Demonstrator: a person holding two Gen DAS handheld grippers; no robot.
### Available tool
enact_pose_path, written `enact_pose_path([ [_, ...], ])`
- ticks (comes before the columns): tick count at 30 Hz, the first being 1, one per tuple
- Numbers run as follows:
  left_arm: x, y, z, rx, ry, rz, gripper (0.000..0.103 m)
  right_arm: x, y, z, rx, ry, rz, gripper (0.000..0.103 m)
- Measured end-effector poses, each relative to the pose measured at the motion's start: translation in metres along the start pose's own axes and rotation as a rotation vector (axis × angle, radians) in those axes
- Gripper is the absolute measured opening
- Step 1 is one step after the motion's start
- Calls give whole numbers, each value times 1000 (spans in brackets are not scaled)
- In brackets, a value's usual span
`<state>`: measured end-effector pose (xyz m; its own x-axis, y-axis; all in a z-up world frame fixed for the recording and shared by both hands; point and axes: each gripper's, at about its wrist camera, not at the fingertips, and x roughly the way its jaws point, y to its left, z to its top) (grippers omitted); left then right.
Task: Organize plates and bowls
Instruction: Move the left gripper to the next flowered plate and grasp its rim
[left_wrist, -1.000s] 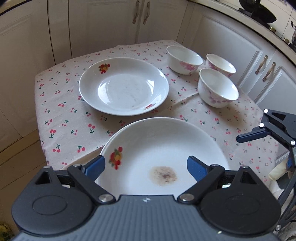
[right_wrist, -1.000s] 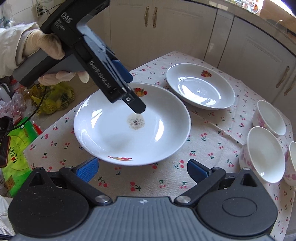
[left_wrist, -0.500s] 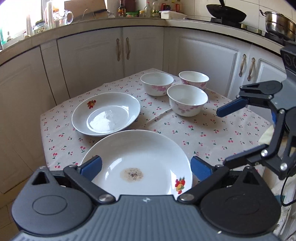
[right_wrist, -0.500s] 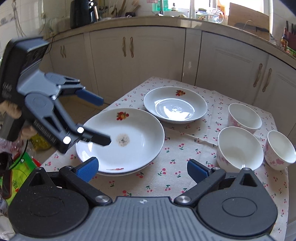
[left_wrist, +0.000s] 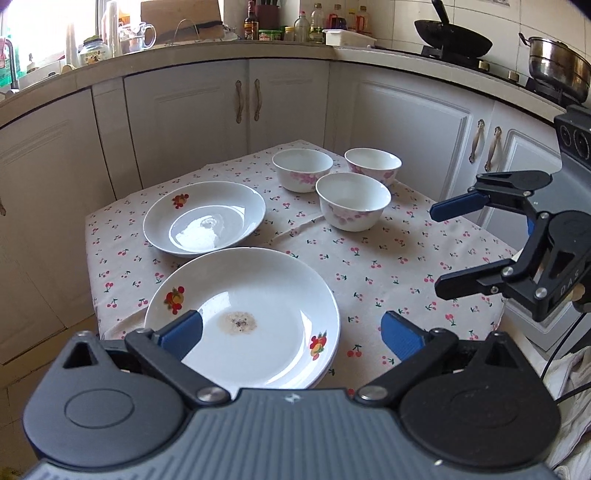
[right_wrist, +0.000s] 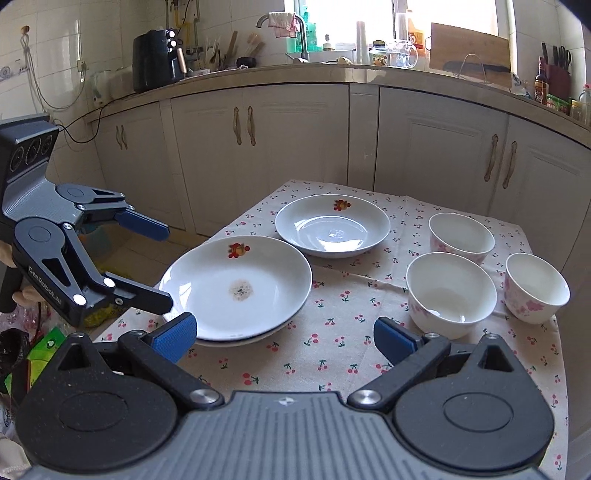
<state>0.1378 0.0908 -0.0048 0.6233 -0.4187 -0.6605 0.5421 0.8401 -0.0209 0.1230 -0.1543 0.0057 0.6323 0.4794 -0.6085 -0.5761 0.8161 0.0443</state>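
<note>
A white plate with a brown stain lies on top of another plate at the near edge of the cherry-print table. Behind it lies a single white plate. Three white bowls with pink flowers stand close together at the far right. My left gripper is open just short of the stack's near rim, with nothing between its pads. My right gripper hangs open and empty over the table's near right side.
White cabinets wrap around the table on the far sides. The worktop above holds bottles, a wok and a steel pot. Bags lie on the floor left of the table in the right wrist view.
My left gripper has drawn back from over the stained plate and its jaws have spread wider. Both grippers have pulled away and tilted up, so the cabinets and worktop now show.
</note>
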Motion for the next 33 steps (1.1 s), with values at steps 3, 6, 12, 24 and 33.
enact_pose_path([
  [3, 0, 2, 2, -19, 0, -14, 102, 1, -1, -1, -20, -1, -7, 103],
  [6, 5, 4, 8, -6, -16, 16, 102, 6, -3, 3, -37, 1, -18, 103],
  [12, 26, 31, 30, -39, -11, 13, 102, 27, -15, 20, -84, 2, -36, 103],
  [24, 97, 97, 95, -83, 6, 36, 102, 105, -56, 69, -121, 22, -65, 103],
  [33, 154, 138, 113, -125, 90, 40, 102, 151, -78, 90, -252, 114, 29, 103],
])
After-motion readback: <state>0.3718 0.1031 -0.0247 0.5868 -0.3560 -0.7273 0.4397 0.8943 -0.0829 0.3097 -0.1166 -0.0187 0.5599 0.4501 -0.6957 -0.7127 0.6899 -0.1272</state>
